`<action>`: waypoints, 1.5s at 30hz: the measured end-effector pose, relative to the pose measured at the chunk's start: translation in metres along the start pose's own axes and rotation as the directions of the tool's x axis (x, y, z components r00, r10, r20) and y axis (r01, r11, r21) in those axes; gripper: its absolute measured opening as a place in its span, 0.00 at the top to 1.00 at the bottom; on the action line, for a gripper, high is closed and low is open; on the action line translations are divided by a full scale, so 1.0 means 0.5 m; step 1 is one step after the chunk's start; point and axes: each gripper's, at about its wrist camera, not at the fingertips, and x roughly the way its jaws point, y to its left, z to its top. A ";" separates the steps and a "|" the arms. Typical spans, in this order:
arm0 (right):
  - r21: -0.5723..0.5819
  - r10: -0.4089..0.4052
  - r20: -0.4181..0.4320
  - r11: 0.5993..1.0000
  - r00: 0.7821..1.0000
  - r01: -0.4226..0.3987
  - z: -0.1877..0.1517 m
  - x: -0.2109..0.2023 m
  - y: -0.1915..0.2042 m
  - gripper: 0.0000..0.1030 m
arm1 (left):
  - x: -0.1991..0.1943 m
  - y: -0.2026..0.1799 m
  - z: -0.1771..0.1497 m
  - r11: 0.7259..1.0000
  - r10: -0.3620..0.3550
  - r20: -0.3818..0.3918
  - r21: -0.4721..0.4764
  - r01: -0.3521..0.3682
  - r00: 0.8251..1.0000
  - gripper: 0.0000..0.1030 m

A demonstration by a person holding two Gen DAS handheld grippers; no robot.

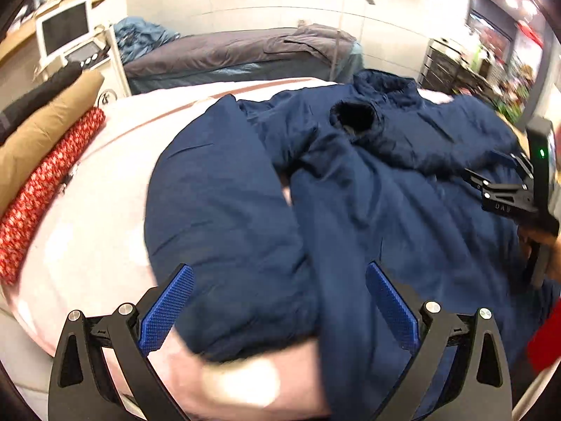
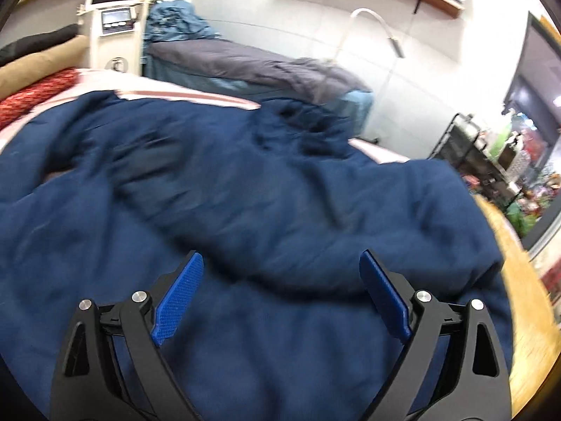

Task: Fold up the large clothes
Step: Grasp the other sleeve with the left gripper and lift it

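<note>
- Left wrist view: the navy jacket (image 1: 350, 182) lies spread on the pink bed (image 1: 98, 231), a sleeve laid across its front, likely so the body can be folded over it. The left tongs (image 1: 278, 310) gape wide and hold nothing, just above the jacket's near hem. The right tongs (image 1: 491, 182) show at the far right edge over the cloth.
- Right wrist view: the right tongs (image 2: 282, 293) stand wide apart, empty, with the blurred jacket (image 2: 245, 193) directly ahead and beneath.

Both grippers' fingers (image 1: 168, 310) (image 2: 180, 298) spread wide.
</note>
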 end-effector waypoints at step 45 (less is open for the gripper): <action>0.104 0.143 -0.128 0.986 0.981 -0.131 -0.111 0.046 0.076 0.08 | 0.114 0.174 0.053 0.989 0.082 -0.023 -0.119 -0.084 0.996 0.86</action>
